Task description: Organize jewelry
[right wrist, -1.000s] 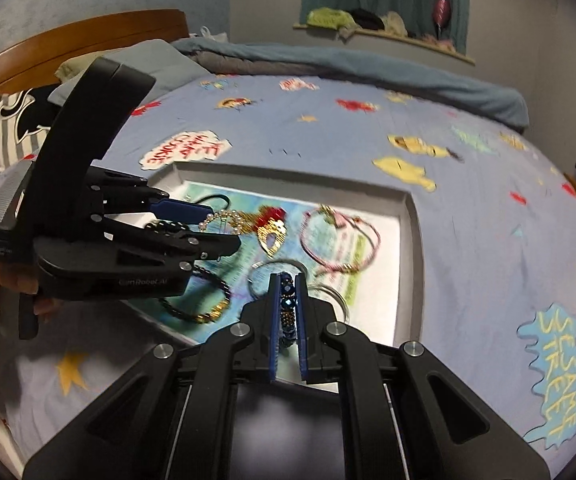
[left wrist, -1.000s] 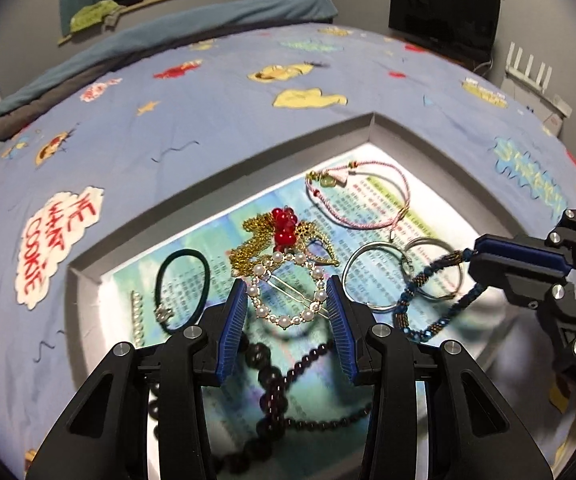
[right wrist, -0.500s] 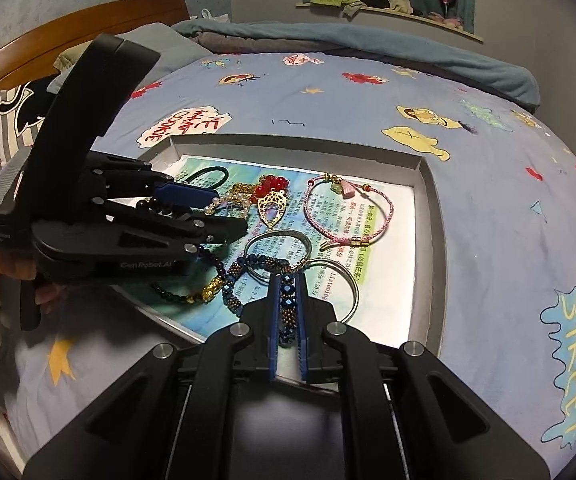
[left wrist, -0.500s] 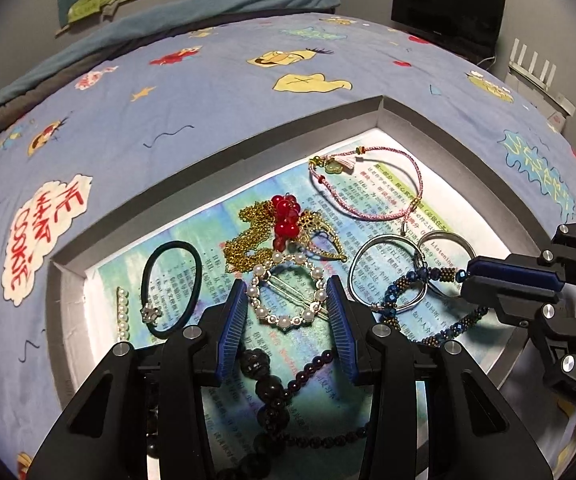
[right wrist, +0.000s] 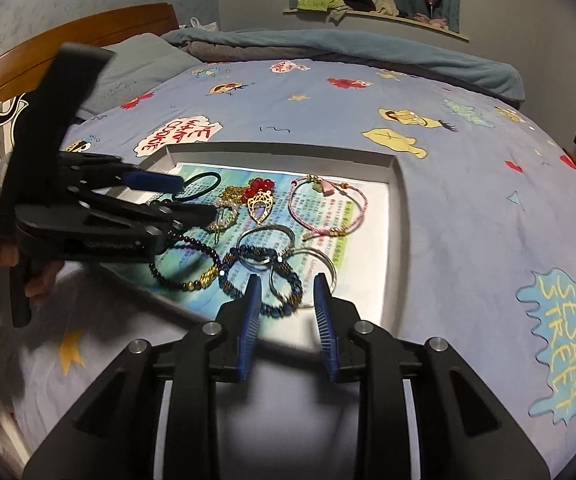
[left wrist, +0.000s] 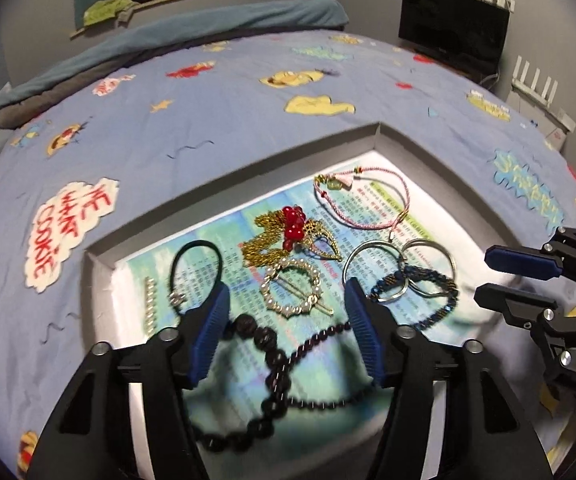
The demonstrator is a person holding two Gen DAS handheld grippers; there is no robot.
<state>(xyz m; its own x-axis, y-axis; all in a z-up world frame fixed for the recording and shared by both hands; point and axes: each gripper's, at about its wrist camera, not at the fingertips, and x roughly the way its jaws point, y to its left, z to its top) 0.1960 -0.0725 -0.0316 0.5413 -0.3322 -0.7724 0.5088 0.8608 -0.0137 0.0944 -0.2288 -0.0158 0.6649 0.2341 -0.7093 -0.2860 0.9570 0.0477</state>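
Note:
A shallow grey tray [left wrist: 224, 184] [right wrist: 396, 216] on the bed holds jewelry on a printed sheet. My left gripper [left wrist: 286, 300] is open above a pearl ring brooch [left wrist: 292, 288], with a dark bead necklace [left wrist: 276, 360] below it. My right gripper [right wrist: 288, 292] is open and empty just behind the blue beaded bracelet [right wrist: 264, 280] [left wrist: 428, 288], which lies in the tray across silver bangles [right wrist: 308, 264] [left wrist: 372, 264]. Also in the tray are a pink cord bracelet [left wrist: 368, 200], a gold chain with red beads [left wrist: 288, 232] and a black hair tie [left wrist: 196, 268].
The tray lies on a blue cartoon-print bedspread [right wrist: 468, 184]. A wooden headboard [right wrist: 68, 44] and pillows are at the left. A dark TV [left wrist: 452, 36] stands at the far right. A hand holds the left gripper's handle [right wrist: 8, 272].
My right gripper opened and let go of the blue beaded bracelet, which now lies in the tray over the bangles. My left gripper stays open over the pearl brooch.

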